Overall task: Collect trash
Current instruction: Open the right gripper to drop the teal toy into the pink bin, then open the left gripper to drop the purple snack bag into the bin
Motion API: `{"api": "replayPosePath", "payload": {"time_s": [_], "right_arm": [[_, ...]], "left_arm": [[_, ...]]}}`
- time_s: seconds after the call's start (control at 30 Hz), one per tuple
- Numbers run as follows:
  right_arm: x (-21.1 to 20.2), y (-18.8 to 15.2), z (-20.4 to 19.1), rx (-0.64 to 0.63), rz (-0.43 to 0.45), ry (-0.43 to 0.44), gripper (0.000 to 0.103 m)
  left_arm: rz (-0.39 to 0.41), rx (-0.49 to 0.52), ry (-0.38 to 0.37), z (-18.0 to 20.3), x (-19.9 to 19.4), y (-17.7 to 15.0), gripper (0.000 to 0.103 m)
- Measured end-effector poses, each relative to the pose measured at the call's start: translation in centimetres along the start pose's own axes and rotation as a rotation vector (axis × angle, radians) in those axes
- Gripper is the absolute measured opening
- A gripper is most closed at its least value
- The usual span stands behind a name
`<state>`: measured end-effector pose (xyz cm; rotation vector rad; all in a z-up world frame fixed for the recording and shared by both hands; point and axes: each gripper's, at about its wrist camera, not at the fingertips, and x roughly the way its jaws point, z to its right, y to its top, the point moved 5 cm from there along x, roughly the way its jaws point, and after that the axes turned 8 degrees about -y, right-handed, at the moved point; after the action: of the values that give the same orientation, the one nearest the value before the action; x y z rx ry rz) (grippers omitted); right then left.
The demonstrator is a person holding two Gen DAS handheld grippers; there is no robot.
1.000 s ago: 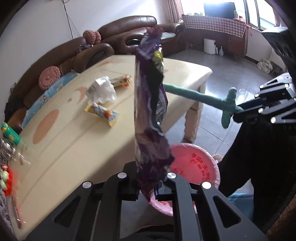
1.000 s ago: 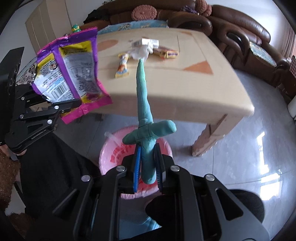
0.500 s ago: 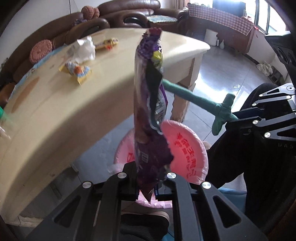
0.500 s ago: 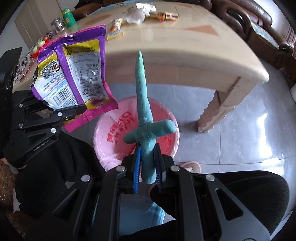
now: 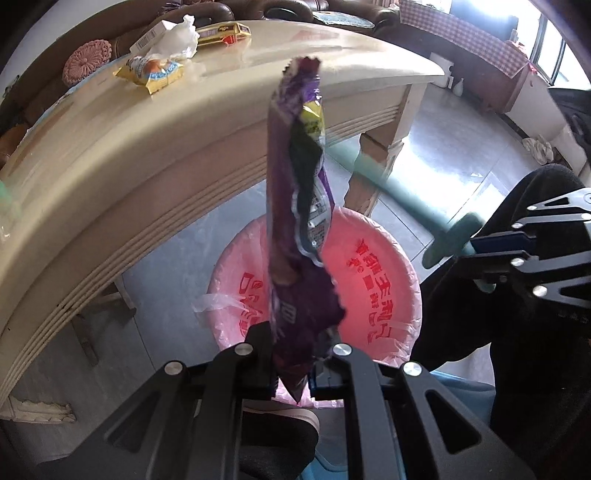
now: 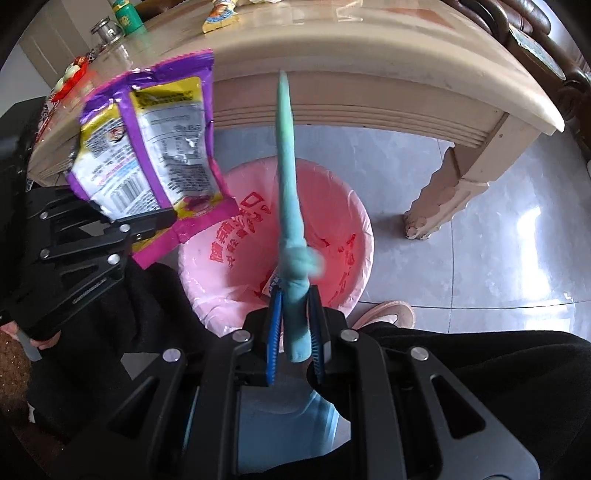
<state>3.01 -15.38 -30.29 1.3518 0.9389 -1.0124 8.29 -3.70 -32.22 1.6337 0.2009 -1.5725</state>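
My left gripper is shut on the bottom edge of a purple snack bag, which stands up edge-on over the pink-lined trash bin. From the right wrist view the same snack bag shows its printed back, held by the left gripper at the bin's left rim. My right gripper is shut on a knotted teal balloon-like strip that points up over the bin. The strip and the right gripper appear at the right of the left wrist view.
A beige table stands beyond the bin, carrying a yellow snack packet, a crumpled tissue, a small white box and a yellow bar. A table leg stands right of the bin. A person's dark-clothed legs and a shoe are near.
Both grippers have sunk from table height to below the table edge, closer over the pink bin. Each still holds its item; the bin now fills more of both views.
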Motion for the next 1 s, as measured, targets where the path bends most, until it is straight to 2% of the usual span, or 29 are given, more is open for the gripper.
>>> {"api": "replayPosePath", "payload": {"time_s": [0.37, 0.57, 0.77, 0.87, 0.93, 1.0], "right_arm": [[1.6, 0.8, -0.4, 0.001, -0.007, 0.021, 0.016], [3.0, 1.0, -0.8, -0.010, -0.022, 0.035, 0.016], [4.8, 1.4, -1.0, -0.016, -0.047, 0.052, 0.016], [5.4, 1.4, -1.0, -0.019, -0.058, 0.059, 0.016], [5.5, 1.5, -1.2, -0.020, -0.060, 0.061, 0.016], [5.6, 1.6, -1.2, -0.023, -0.059, 0.060, 0.016]], "left_arm": [[-0.036, -0.031, -0.010, -0.7, 1.7, 0.3, 0.011], [-0.057, -0.094, -0.005, -1.5, 3.5, 0.5, 0.011], [-0.111, -0.131, 0.005, -2.0, 5.4, 0.1, 0.012], [-0.134, -0.148, -0.010, -2.0, 6.0, 0.1, 0.018], [-0.140, -0.151, -0.010, -2.0, 6.2, 0.0, 0.045], [-0.134, -0.149, -0.016, -1.9, 6.1, 0.0, 0.063]]}}
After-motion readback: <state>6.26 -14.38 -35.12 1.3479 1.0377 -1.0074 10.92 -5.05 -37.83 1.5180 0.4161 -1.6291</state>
